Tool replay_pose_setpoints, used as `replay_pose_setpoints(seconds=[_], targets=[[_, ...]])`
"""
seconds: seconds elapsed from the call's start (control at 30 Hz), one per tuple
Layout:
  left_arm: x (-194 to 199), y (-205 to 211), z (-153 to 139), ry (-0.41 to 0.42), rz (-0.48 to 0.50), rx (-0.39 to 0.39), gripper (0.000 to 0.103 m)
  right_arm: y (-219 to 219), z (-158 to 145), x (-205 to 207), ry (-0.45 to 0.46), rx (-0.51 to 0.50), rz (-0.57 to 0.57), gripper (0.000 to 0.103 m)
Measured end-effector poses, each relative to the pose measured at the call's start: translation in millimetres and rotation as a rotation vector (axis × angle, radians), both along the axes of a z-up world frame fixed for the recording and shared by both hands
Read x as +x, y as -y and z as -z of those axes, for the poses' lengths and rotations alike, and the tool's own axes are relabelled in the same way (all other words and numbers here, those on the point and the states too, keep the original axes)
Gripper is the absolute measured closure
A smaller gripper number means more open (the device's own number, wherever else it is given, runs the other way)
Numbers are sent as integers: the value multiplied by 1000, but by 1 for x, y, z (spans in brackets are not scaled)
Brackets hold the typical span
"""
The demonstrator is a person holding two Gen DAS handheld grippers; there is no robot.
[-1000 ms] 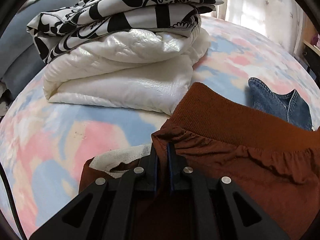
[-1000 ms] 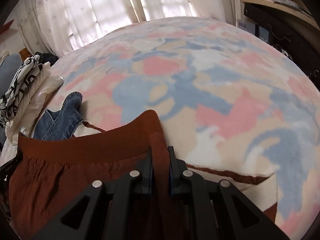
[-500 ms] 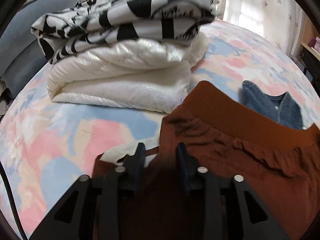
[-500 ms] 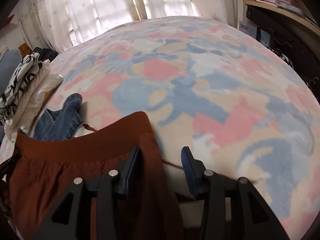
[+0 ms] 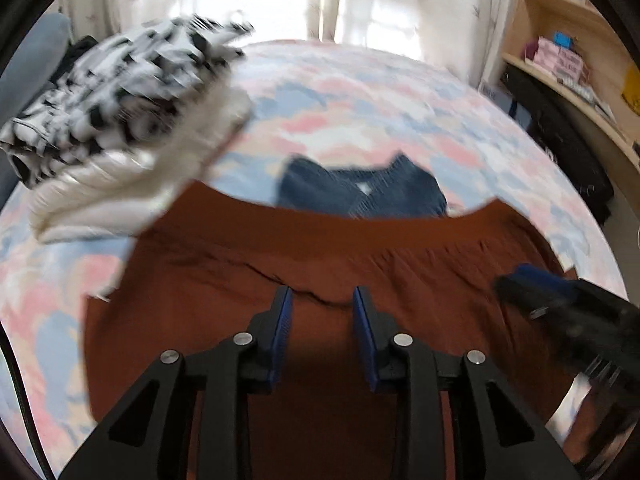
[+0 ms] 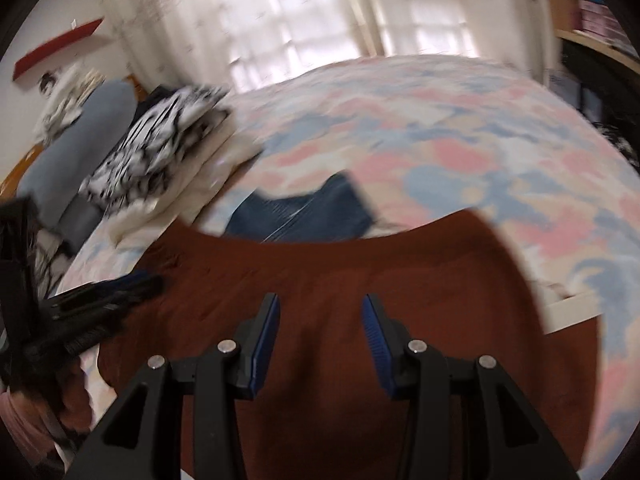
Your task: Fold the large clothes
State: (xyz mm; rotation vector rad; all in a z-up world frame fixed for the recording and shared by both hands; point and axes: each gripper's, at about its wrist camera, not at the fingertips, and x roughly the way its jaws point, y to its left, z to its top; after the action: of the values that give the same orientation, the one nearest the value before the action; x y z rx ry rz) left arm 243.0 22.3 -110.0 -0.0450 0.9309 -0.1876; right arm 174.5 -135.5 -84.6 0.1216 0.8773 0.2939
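Right gripper (image 6: 320, 320) fingers (image 6: 264, 332) spread apart over rust-brown garment (image 6: 340, 276) spread on the bed (image 6: 460, 136), denim piece (image 6: 300, 216) just beyond, folded stack (image 6: 160, 152) at bed's left edge, left gripper (image 6: 104, 292) blurred

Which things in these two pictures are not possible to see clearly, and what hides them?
- Black-and-white garment: its print is unreadable in both views, from motion blur.
- Denim garment: its near part is covered by the rust-brown garment in both views.
- Right gripper: blurred in the left wrist view; fingers indistinct.
- Shelf items: too small and blurred.
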Motion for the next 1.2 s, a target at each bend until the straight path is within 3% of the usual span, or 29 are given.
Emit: replay_pose_setpoints(seconds=[0.1, 0.2, 0.23, 0.27, 0.33, 0.4, 0.5, 0.63, 0.8, 0.93, 1.03, 1.2], targets=[[4, 9, 33, -57, -36, 62, 73, -11, 33, 7, -61, -55, 26, 60], [0, 5, 48, -12, -15, 83, 67, 1, 50, 2, -43, -51, 17, 64], [-2, 5, 48, -2, -4, 92, 67, 7, 50, -1, -32, -45, 14, 72], [-3, 4, 48, 0, 3, 89, 67, 11, 50, -4, -26, -47, 14, 74], [-1, -3, 45, -7, 7, 78, 66, 23, 45, -11, -3, -58, 17, 74], [-3, -10, 44, -13, 11, 61, 64, 39, 43, -14, 20, -165, 73, 74], [-4, -17, 38, -21, 20, 31, 63, 69, 44, -16, 23, -188, 124, 74], [-9, -42, 30, -24, -2, -9, 63, 122, 44, -20, 2, -156, 234, 74], [-11, -85, 33, -44, -65, 18, 66, 160, 45, -25, -46, -119, 340, 74], [-20, -101, 21, -57, -87, -31, 66, 159, 34, -32, -75, -22, 363, 74], [-34, -94, 3, -28, -81, -74, 66, 142, 18, -47, -47, 24, 329, 73], [-61, -52, -12, -10, 2, -121, 66, 82, 2, -68, -33, 84, 184, 71]])
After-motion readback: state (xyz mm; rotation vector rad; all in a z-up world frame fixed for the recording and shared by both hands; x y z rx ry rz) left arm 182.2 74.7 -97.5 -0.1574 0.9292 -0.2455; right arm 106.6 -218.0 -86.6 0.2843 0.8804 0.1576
